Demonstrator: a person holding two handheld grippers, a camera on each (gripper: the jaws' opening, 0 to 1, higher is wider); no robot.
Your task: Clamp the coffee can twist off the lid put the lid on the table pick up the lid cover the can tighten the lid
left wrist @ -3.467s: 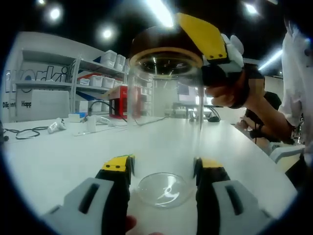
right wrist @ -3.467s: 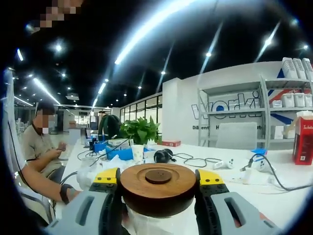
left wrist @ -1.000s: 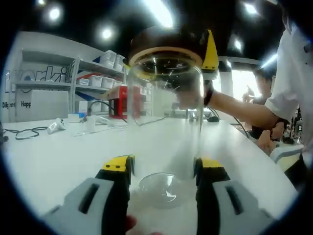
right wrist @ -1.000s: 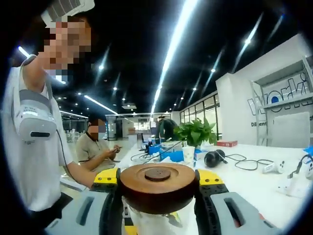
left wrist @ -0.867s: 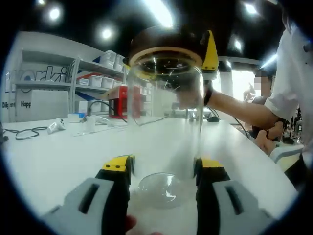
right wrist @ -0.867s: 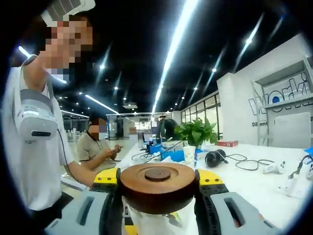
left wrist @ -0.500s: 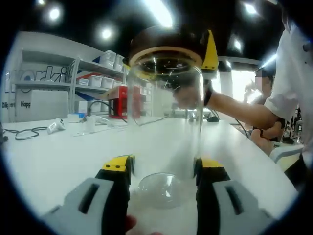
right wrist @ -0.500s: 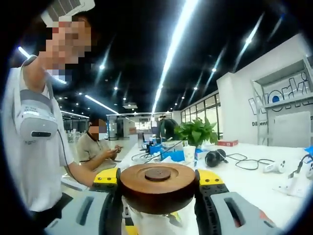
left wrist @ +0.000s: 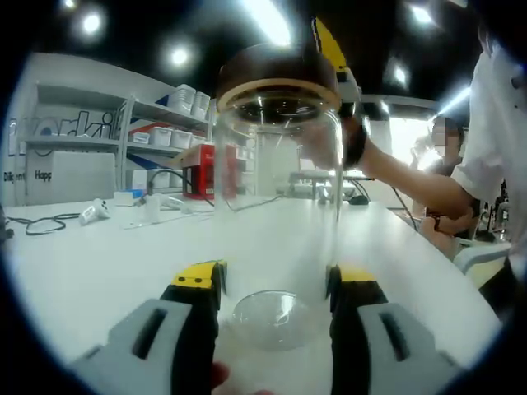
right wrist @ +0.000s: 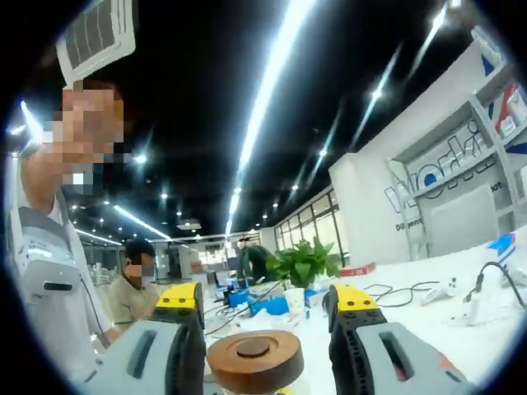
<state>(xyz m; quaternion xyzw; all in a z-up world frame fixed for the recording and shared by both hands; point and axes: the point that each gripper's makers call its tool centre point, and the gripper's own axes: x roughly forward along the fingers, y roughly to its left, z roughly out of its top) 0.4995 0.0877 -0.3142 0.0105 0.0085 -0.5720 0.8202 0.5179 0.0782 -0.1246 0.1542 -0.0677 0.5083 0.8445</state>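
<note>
A clear glass coffee can [left wrist: 276, 189] stands upright on the white table [left wrist: 107, 255]. My left gripper [left wrist: 274, 276] is shut on its base, one jaw on each side. A round brown wooden lid [left wrist: 276, 74] sits on the can's mouth. In the left gripper view the right gripper [left wrist: 333, 49] hovers just above and behind the lid, held by a person's hand. In the right gripper view the lid [right wrist: 254, 360] lies low between the jaws and is narrower than their gap. My right gripper [right wrist: 263, 298] is open and clear of the lid.
Shelves with white bins [left wrist: 156, 132] and a red box [left wrist: 202, 169] stand behind the can, with cables [left wrist: 49, 220] at the left. A person's arm and white sleeve [left wrist: 494, 140] are on the right. A plant [right wrist: 300, 262] and a seated person [right wrist: 132, 292] are farther off.
My right gripper has let go of the lid and risen, tilting upward; the lid now looks smaller and lower between its jaws. The left gripper and can have not moved.
</note>
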